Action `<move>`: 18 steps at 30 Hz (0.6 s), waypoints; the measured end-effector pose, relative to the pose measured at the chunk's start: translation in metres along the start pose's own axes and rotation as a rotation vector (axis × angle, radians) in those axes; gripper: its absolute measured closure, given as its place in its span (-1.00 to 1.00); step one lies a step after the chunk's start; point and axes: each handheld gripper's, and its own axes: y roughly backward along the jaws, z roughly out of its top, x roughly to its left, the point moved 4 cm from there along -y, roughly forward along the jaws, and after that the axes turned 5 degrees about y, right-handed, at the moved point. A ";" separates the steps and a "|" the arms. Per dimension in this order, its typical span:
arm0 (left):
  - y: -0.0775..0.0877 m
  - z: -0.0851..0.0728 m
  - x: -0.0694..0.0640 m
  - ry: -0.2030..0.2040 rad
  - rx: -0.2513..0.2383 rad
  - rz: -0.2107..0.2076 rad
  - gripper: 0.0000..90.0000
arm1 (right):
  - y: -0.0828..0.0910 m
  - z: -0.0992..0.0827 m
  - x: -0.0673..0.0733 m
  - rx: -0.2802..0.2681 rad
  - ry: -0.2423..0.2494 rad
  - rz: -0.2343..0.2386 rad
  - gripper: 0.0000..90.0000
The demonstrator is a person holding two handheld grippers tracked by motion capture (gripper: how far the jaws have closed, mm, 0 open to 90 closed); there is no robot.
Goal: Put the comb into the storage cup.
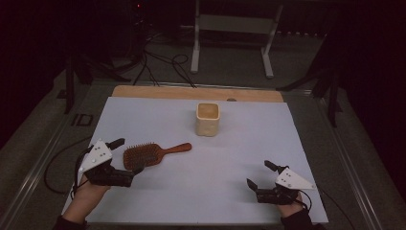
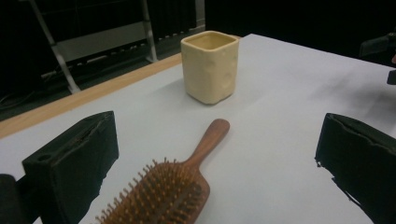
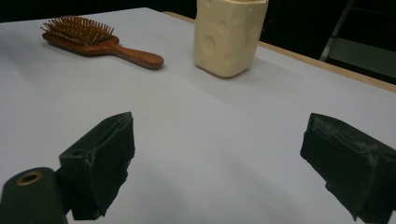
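High view shows a wooden hairbrush (image 1: 152, 153) lying bristles up on the white table sheet (image 1: 201, 191), well in front of a cream cup (image 1: 208, 119) and off to its left, the handle pointing toward the cup's side. The left gripper (image 1: 127, 155) sits at the brush's head, jaws spread wide with one on each side of the bristles; no contact with the wood can be made out. In the left gripper view the brush (image 2: 170, 186) lies between the two parted jaws, and the cup (image 2: 210, 65) stands upright beyond the handle tip. The right gripper (image 1: 261, 175) rests well to the right of the brush, jaws released and holding nothing.
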 end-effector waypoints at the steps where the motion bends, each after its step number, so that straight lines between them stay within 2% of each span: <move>1: -0.001 0.002 0.000 0.004 0.003 -0.003 -1.00 | 0.000 0.000 0.000 0.001 -0.003 0.001 -0.79; 3: -0.003 0.004 0.000 0.008 0.004 -0.005 -1.00 | 0.000 0.000 0.000 0.000 -0.007 0.002 -0.79; 4: -0.005 0.006 0.000 0.010 0.005 0.007 -1.00 | 0.000 0.000 0.000 0.000 -0.006 0.001 -0.79; 6: -0.007 0.009 0.000 0.001 0.015 -0.011 -1.00 | 0.000 0.000 0.000 -0.001 -0.004 0.000 -0.79; 7: -0.011 0.011 -0.001 -0.007 0.031 -0.006 -1.00 | 0.000 0.000 0.000 -0.001 -0.007 0.003 -0.79; 18: -0.032 0.030 -0.004 -0.022 0.054 -0.048 -1.00 | 0.000 0.000 0.000 0.000 -0.012 0.006 -0.79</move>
